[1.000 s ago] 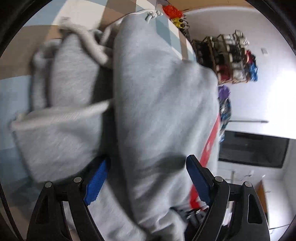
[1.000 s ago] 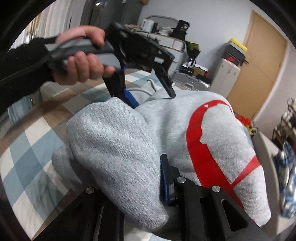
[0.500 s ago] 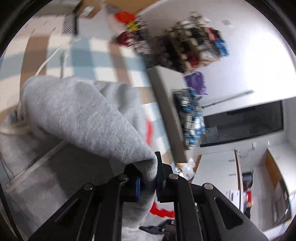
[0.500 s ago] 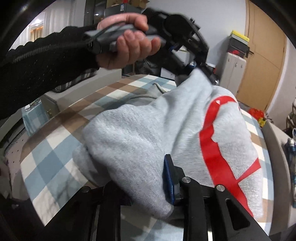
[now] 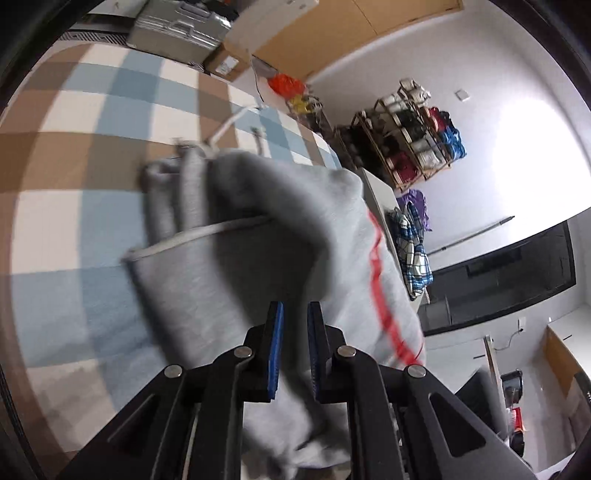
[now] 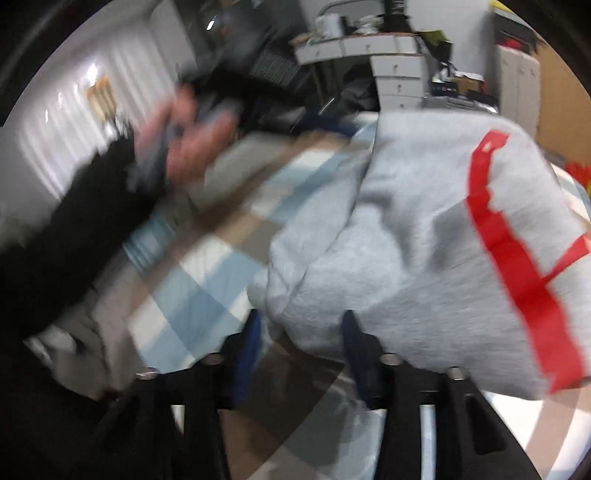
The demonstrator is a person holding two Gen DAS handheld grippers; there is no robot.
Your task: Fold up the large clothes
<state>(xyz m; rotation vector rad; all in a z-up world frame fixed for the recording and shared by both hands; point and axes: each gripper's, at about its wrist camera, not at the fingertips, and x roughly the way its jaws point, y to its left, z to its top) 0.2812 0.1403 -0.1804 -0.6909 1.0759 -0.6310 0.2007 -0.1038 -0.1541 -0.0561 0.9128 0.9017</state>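
Note:
A grey hoodie (image 5: 258,229) with a red print and a white drawstring lies bunched and folded on the checked blue, brown and white cloth (image 5: 74,147). My left gripper (image 5: 295,314) stands just above its near edge, jaws a narrow gap apart with nothing clearly between them. In the right wrist view the hoodie (image 6: 424,240) fills the right half, red print up. My right gripper (image 6: 299,325) is open, its jaws either side of the hoodie's near edge. The other hand (image 6: 192,136) is a blur at the upper left.
A shoe rack (image 5: 406,144) stands against the far wall beyond the table's edge. A checked garment (image 5: 413,254) hangs to the right. A silver suitcase (image 5: 177,29) and a cardboard box lie at the back. White drawers (image 6: 395,70) stand in the background.
Both grippers have let go of the hoodie and drawn back. The hoodie now lies on the cloth. The right gripper has opened. The left hand has swung away to the left.

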